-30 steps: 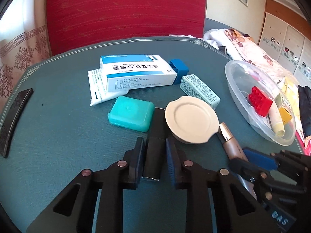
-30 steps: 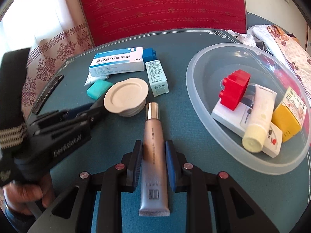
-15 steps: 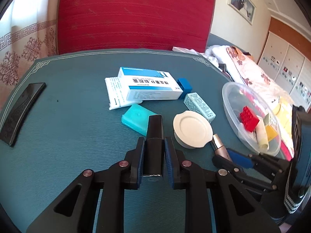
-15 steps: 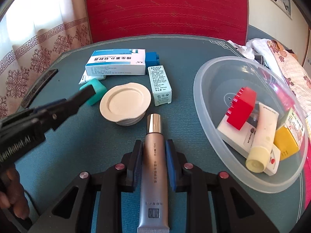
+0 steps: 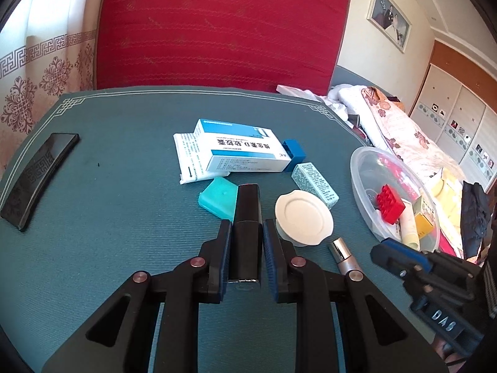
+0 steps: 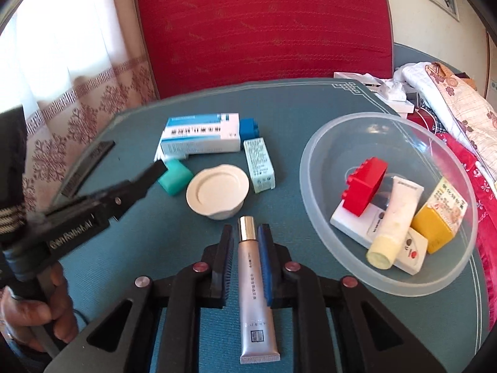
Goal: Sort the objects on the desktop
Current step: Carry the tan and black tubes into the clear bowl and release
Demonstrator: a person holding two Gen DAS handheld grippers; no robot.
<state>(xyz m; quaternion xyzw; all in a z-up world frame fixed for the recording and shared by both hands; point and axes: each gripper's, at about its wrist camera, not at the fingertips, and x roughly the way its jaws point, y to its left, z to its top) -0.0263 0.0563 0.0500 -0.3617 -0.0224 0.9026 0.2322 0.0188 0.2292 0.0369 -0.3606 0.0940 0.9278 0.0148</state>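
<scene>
**Both hand-held grippers clamped on cosmetics above the teal surface**

The left hand-held gripper [image 5: 247, 233] is closed on a black rectangular lipstick-style case [image 5: 247, 217], which stands out forward between its pads, lifted off the teal cloth-covered surface [image 5: 108, 217]. Just beyond its tips lie a turquoise plastic soap-shaped box [image 5: 217, 197] and, to the right, a cream round lid [image 5: 303, 217]. Farther ahead sit a white-and-blue cardboard medicine box [image 5: 239, 152], resting on a white folded packet [image 5: 186, 158], with a blue plastic block [image 5: 295, 152] at its right end and a small pale-green carton [image 5: 315, 183] nearer. A black curved bar [image 5: 37, 177] lies well off to the left.

The right hand-held gripper [image 6: 245, 242] has just been closing its jaws and grips a silver cosmetic tube with a metallic cap [image 6: 254, 279], the cap pointing forward toward the cream lid. To its right stands a clear plastic bowl [image 6: 313, 168] holding a red toy brick [image 6: 366, 186], a cream-coloured tube [image 6: 394, 220], a yellow carton [image 6: 438, 220] and a white flat box [image 6: 348, 220]. A hand [image 6: 34, 317] holds the left tool at the left edge of this view.
</scene>
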